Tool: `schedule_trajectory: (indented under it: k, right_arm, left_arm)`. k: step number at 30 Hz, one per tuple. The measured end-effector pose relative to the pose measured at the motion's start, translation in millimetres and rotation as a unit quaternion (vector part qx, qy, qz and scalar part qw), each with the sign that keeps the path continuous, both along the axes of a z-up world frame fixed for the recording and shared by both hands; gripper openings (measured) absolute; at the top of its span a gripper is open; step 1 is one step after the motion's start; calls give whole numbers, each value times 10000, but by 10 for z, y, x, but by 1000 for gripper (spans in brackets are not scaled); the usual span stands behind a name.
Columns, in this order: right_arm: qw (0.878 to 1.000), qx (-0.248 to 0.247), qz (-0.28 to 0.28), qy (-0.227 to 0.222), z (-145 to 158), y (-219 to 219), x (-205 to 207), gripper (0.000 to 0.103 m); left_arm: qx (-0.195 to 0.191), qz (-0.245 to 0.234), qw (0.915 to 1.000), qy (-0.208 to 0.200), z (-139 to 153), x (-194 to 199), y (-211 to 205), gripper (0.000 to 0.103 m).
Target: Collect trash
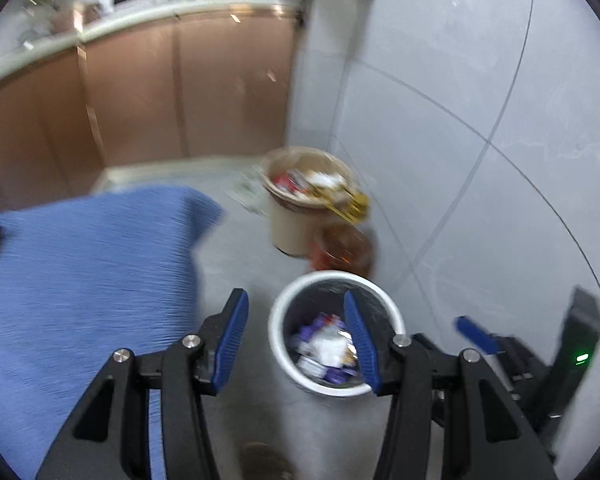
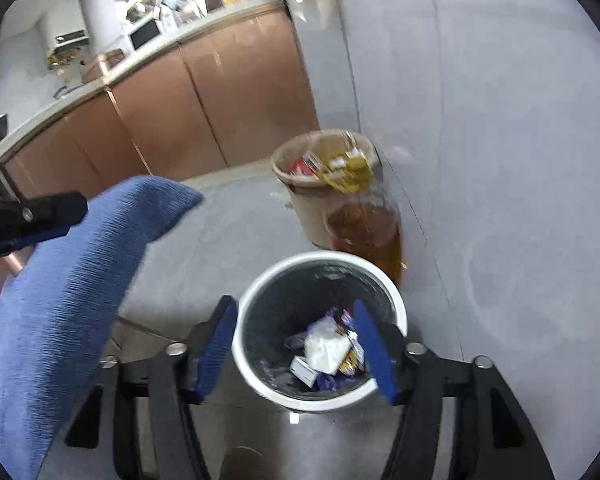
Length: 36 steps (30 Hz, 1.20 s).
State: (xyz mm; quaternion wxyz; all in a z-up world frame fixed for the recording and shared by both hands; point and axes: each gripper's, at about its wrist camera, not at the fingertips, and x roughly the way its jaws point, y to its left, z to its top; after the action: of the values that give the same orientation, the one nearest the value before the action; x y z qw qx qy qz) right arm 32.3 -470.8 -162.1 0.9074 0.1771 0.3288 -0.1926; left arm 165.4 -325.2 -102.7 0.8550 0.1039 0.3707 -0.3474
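From my left gripper (image 1: 296, 336), my jaws stood wide apart and empty above the white bin (image 1: 336, 336) on the floor, wrappers (image 1: 324, 352) already lying inside; I judged I hovered there to drop in what I collected. From my right gripper (image 2: 296, 356), those jaws also gaped empty over the same bin, near a full beige bin (image 2: 324, 184) by the wall.

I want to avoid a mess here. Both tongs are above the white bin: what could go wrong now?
1. The amber bottle stands right behind the white bin; a careless swing could knock it over.
2. The beige bin looks overfull, with yellow pieces hanging over its rim, which might fall out.
3. Both views are blurred, suggesting fast motion near the blue cloth.
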Motion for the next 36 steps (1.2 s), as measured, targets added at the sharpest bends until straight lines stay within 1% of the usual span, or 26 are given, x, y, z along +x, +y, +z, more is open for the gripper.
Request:
schedule_trajectory:
  k: [1,2,3,4,5,6,7,8,10,13,15,18,19,20,22,23,24,25,28,31,33,36]
  right_arm:
    - [9999,-94,59,-85,109,93,-7,75]
    - [9995,-202,130,-180,227,202,-18,78]
    - [9990,-300,199,-267,335,305,-28,84]
    - [9984,-377,262,-338,420,396,-36,89]
    - [9976,-454,330,-409,505,490,-41,92]
    - [9965,-547,408,-480,596,606,-47,98]
    - [9951,-653,489,-562,694,736,-56,101]
    - [9939,-727,554,-623,761,841,-62,102]
    - [9904,-873,771,-749,923,1087,-61,103]
    - [9835,-1159,1043,-921,1131,1439,-70,103]
    - [9791,-1317,1156,-1034,1243,1648,-91,103]
    - [9718,-1615,1266,-1162,1409,1942,-98,103]
    - [9705,-1690,1267,-1162,1446,2005,-96,103]
    - [9689,-1776,1262,-1177,1493,2085,-94,103]
    - [9660,-1880,1251,-1260,1559,2202,-128,103]
    - [9646,-1932,1242,-1295,1597,2268,-142,103]
    - [9633,-1987,1225,-1321,1621,2316,-150,103]
    - [9621,-2034,1210,-1352,1648,2364,-175,103]
    - [9595,-2090,1228,-1435,1694,2465,-237,103]
    - [9565,-2146,1236,-1540,1725,2570,-329,103]
    - [9542,-2187,1239,-1623,1751,2608,-386,103]
    - [9519,-2240,1233,-1690,1774,2647,-468,103]
  left_arm:
    - [14,84,9999,-148,55,-38,97,49]
    - [33,212,9992,-326,125,-91,237,51]
    - [35,301,9987,-418,163,-106,323,51]
    - [44,491,9971,-583,234,-158,498,51]
    - [30,610,9958,-686,282,-185,617,51]
    - [17,745,9942,-779,326,-215,735,51]
    - [12,929,9916,-900,379,-251,902,51]
    - [10,1076,9889,-1023,427,-272,1039,51]
    - [62,1435,9810,-1307,526,-334,1329,52]
    - [54,1856,9698,-1580,681,-425,1794,63]
    - [-20,2091,9626,-1720,767,-493,2014,65]
    - [-44,2558,9464,-1972,917,-607,2395,70]
    - [-28,2763,9382,-2082,968,-654,2536,76]
    - [-39,2846,9343,-2145,997,-706,2606,79]
    - [-146,3063,9237,-2298,1055,-801,2825,79]
    - [-187,3153,9196,-2335,1068,-832,2892,80]
    - [-191,3297,9135,-2374,1082,-872,2988,80]
    - [-176,3372,9102,-2399,1084,-898,3031,80]
    - [-157,3542,9017,-2477,1082,-986,3146,80]
    - [-107,3628,8961,-2555,1072,-1067,3187,80]
    - [-100,3659,8949,-2552,1054,-1112,3210,80]
    - [-110,3671,8962,-2490,1017,-1148,3214,80]
